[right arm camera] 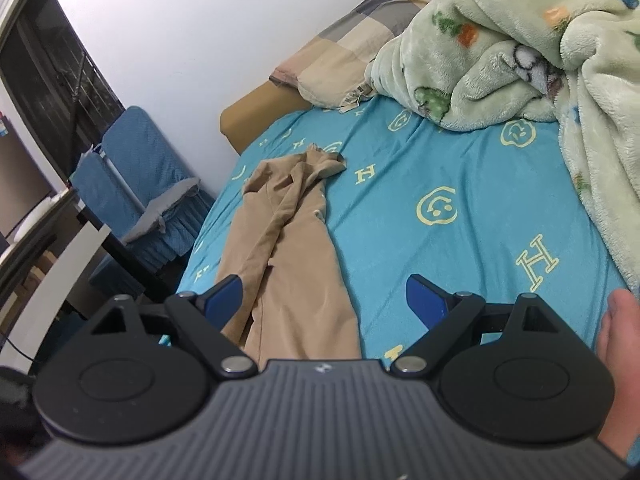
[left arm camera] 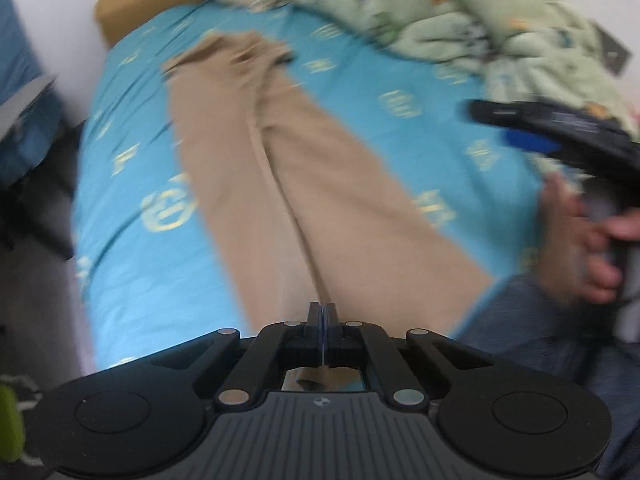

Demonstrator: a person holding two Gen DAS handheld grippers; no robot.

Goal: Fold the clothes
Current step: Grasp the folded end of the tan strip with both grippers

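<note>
Tan trousers [left arm camera: 280,168] lie stretched along the turquoise bed sheet [left arm camera: 132,240], waist end far, legs toward me. My left gripper [left arm camera: 322,316] is shut at the near leg ends; whether cloth is pinched between the fingers I cannot tell. The left wrist view is motion-blurred. In the right wrist view the trousers [right arm camera: 288,240] run from the middle down under my right gripper [right arm camera: 324,300], which is open wide and empty above the leg ends, blue pads [right arm camera: 424,300] apart. The right gripper also shows in the left wrist view [left arm camera: 560,132], held by a hand.
A green fleece blanket [right arm camera: 540,60] is piled at the bed's far right. A checked pillow [right arm camera: 348,52] lies at the head by the wall. A blue folding chair [right arm camera: 136,184] and a desk stand left of the bed. My knee in jeans [left arm camera: 540,320] is at the bed's near edge.
</note>
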